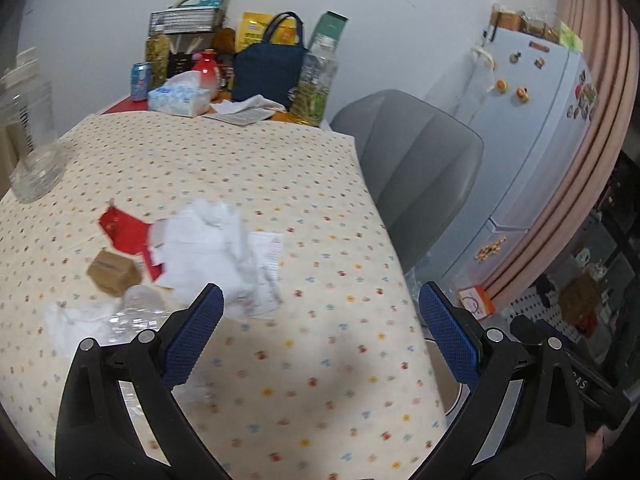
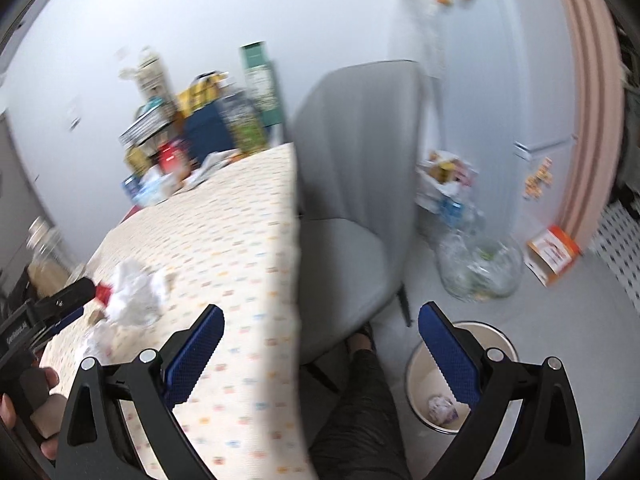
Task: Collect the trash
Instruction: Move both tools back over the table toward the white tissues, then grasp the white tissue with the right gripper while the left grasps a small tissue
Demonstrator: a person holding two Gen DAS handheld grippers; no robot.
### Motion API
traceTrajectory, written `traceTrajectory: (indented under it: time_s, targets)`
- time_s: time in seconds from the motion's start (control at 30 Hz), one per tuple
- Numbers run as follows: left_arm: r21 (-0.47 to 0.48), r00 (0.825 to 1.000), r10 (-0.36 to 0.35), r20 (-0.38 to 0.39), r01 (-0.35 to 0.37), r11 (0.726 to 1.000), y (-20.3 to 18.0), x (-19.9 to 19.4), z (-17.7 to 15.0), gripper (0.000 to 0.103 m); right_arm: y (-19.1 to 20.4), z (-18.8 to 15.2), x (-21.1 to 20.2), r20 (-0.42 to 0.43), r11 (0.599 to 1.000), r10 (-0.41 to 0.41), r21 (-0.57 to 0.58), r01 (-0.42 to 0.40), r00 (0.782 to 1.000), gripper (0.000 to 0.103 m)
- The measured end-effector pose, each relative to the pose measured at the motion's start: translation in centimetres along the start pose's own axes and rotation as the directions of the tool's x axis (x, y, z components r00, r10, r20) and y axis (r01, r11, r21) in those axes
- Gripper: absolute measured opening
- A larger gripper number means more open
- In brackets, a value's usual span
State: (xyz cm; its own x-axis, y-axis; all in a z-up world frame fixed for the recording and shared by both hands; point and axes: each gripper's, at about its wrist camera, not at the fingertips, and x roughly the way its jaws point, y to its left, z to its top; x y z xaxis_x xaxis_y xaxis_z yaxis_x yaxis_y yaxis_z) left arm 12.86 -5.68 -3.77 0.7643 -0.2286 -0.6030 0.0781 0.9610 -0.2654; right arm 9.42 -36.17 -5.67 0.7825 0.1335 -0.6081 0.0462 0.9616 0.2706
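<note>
Judging progress as early: most of the trash sits on the table (image 1: 280,184), which fills the left and centre of the left wrist frame under a dotted cloth.

Largest to smallest:
- Bin (image 2: 504,336), lower right of the right wrist frame, on the floor beside the grey chair (image 2: 360,184). It holds one crumpled wad (image 2: 442,409); that looks like the only piece collected so far, the rest of the bin floor reads bare.
- White paper heap (image 1: 208,248), centre-left of the left wrist frame, the biggest item left. A printed receipt (image 1: 268,256) touches its right edge.
- Red wrapper (image 1: 126,232), touching the heap's left side.
- Clear crumpled plastic (image 1: 140,312) and a white tissue wad (image 1: 68,320), lower left, just beside each other.
- Small brown box (image 1: 114,272), between the red wrapper and the plastic.

Grippers:
- Left gripper (image 1: 320,320): jaws spread wide, nothing between them, hovering over the table's near edge with the heap just ahead of its left finger. Also seen at the left edge of the right wrist view, near the heap.
- Right gripper (image 2: 320,340): jaws spread wide, empty, over the gap between table edge and bin.

Right wrist frame is motion-blurred, so small scraps there can't be resolved.

Remaining, by this read: heap, receipt, wrapper, plastic, tissue, box. Items at the table's far end, upper centre, look like stored goods, not trash; can't confirm.
</note>
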Motion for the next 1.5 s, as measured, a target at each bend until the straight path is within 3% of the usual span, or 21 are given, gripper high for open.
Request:
traceTrajectory:
  time_s: [0.13, 0.4, 0.63, 0.9, 1.13, 1.2, 1.27, 1.5]
  targets:
    - [-0.019, 0.999, 0.032, 0.033, -0.031, 0.999, 3.3, -2.4, -0.5, 0.097, 4.3, -0.5, 0.3, -0.020, 0.994, 0.095, -0.046, -0.095, 0.995, 0.095]
    - [-0.127, 0.991, 0.123, 0.047, -0.116, 0.985, 10.6, -5.2, -2.0, 0.097, 11.7, -1.0, 1.9, -0.071, 0.968, 0.197, -0.141, -0.206, 0.978, 0.095]
    - [-0.204, 0.982, 0.186, 0.008, -0.181, 0.962, 15.9, -5.1, -3.5, 0.097, 16.4, -1.5, 3.5, -0.106, 0.944, 0.227, -0.218, -0.246, 0.968, 0.095]
    - [-0.271, 0.970, 0.235, -0.066, -0.244, 0.931, 19.9, -4.0, -4.8, 0.091, 20.7, -1.7, 6.7, -0.158, 0.919, 0.240, -0.281, -0.277, 0.958, 0.079]
    - [-0.228, 0.955, 0.267, -0.125, -0.290, 0.929, 19.6, -2.2, -4.9, 0.062, 23.2, -1.0, 8.8, -0.167, 0.908, 0.230, -0.317, -0.273, 0.959, 0.072]
    - [-0.197, 0.952, 0.278, -0.131, -0.300, 0.933, 19.0, -1.9, -4.8, 0.039, 23.6, -0.8, 9.3, -0.167, 0.907, 0.223, -0.326, -0.268, 0.960, 0.070]
    - [-0.202, 0.954, 0.266, -0.141, -0.291, 0.935, 19.1, -1.6, -4.8, 0.004, 24.0, -0.6, 9.7, -0.165, 0.905, 0.220, -0.332, -0.264, 0.962, 0.068]
    - [-0.252, 0.969, 0.240, -0.062, -0.248, 0.935, 19.7, -3.4, -3.9, 0.003, 24.7, -0.4, 10.3, -0.164, 0.901, 0.213, -0.348, -0.259, 0.963, 0.065]
